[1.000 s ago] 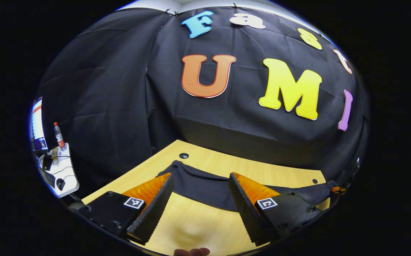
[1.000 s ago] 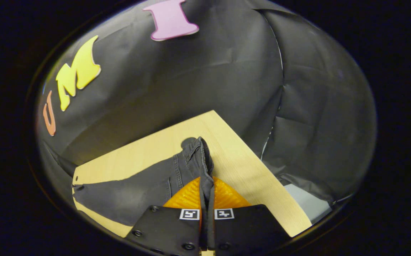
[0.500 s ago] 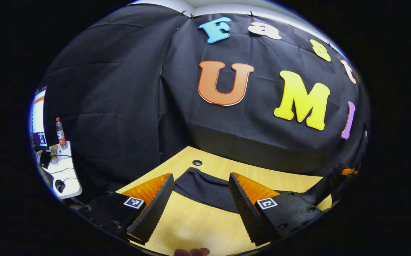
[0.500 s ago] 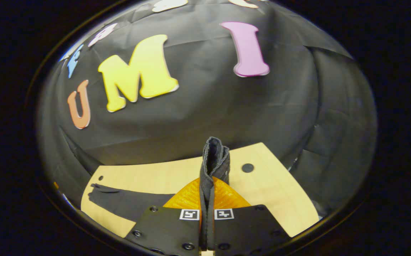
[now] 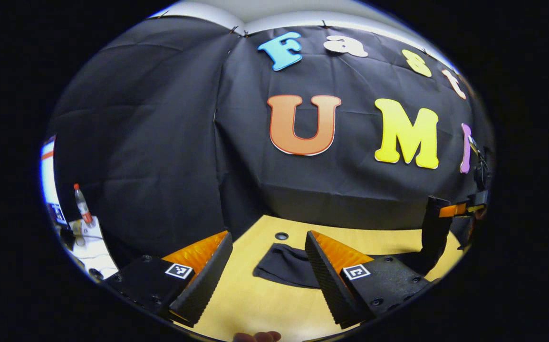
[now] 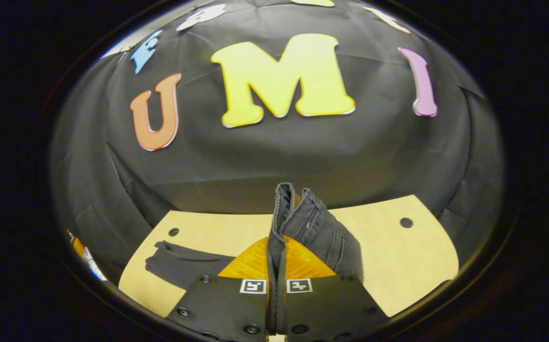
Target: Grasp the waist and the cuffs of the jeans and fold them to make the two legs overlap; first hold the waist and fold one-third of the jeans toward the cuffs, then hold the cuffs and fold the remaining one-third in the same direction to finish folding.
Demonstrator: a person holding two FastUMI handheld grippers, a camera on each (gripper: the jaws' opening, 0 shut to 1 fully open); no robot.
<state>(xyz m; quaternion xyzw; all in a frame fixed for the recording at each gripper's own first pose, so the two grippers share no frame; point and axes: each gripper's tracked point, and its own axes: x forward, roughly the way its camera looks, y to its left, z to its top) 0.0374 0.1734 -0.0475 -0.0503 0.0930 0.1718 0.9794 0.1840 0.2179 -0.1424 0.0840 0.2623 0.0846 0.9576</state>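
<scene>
1. Pale wooden table (image 6: 398,266): round holes near its far edge.
2. Dark grey denim jeans (image 5: 279,263): cuff end flat on table; waist (image 6: 303,223) lifted, standing upright.
3. Right gripper (image 6: 276,280): jaws clamped together on waist.
4. Left gripper (image 5: 267,275): jaws apart over table, holding nothing.
5. Left gripper view, far left: plastic bottle (image 5: 82,204) on white desk.

No readable text, brand or number can be made out; small square coded markers are borne by each gripper's fingers, unreadable as text.
</scene>
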